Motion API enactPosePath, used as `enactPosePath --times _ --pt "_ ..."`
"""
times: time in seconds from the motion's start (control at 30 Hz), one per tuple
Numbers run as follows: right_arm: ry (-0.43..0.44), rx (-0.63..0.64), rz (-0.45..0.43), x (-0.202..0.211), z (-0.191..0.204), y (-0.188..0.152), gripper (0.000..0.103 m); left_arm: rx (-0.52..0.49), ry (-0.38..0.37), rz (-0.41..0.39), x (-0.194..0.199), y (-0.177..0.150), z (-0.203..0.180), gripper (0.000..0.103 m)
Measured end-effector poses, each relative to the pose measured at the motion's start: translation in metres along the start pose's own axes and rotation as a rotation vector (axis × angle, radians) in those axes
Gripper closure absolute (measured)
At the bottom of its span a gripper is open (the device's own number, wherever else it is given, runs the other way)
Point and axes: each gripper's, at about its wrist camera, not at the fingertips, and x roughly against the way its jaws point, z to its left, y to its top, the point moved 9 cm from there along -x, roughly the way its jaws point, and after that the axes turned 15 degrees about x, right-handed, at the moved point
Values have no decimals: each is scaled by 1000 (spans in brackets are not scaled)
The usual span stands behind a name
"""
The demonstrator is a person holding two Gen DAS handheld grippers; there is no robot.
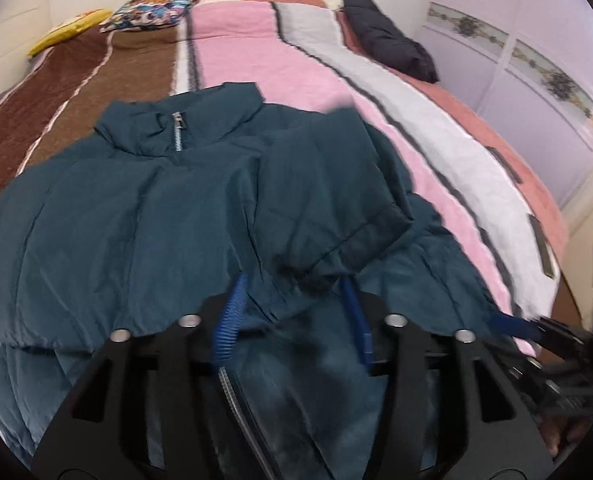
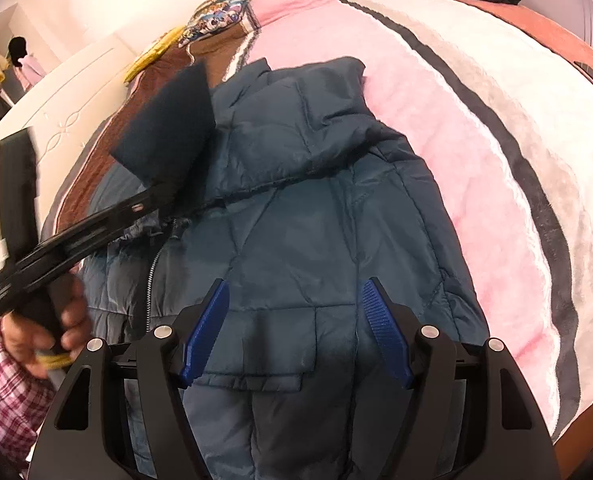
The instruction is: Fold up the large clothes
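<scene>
Here, a teal puffer jacket (image 1: 184,200) lies front-up across a striped blanket (image 1: 256,48) on the bed, collar toward 12 o'clock, zipper (image 1: 177,130) closed at the neck. One sleeve (image 1: 328,200) is folded over the chest, its cuff lying near 6 o'clock in the left wrist view.

Left gripper (image 1: 292,320): jaws parted about halfway, blue pads hovering over the sleeve cuff and lower front; fabric lies under and between them, but I cannot tell that they pinch it.

Right gripper (image 2: 296,332): jaws wide apart over the jacket's pocket flap (image 2: 256,360), nothing held.

From the right wrist view, the left gripper appears at 9 o'clock, a hand (image 2: 44,332) with a plaid sleeve (image 2: 4,376) gripping its handle.

A dark folded garment (image 1: 388,36) sits at 1 o'clock on the bed, a patterned pillow (image 1: 156,8) at 11 o'clock.
</scene>
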Motion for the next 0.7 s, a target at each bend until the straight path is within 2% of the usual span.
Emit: enactPosePath --times 0.13,0.23,0.33,0.43,0.57,0.6,0.67,0.7 --pt "8 8 19 -7 6 2 34 0 -65 -33 34 -6 4 46" --pt "39 3 30 -16 13 7 34 50 -53 -87 65 -7 26 46" --pt "69 -20 39 -26 17 15 34 136 -12 -136 93 -12 64 46" --pt "137 -69 23 -36 25 31 34 211 53 -178 121 -25 104 46" --pt "128 -83 28 -59 33 54 35 285 164 -219 153 -47 155 46" --pt "119 -86 34 -64 34 57 37 306 179 -225 161 -50 165 46" --pt "101 -93 51 -76 35 60 66 353 215 -239 173 -55 186 46" --pt "102 -95 60 -81 36 63 75 377 228 -249 180 -57 196 46"
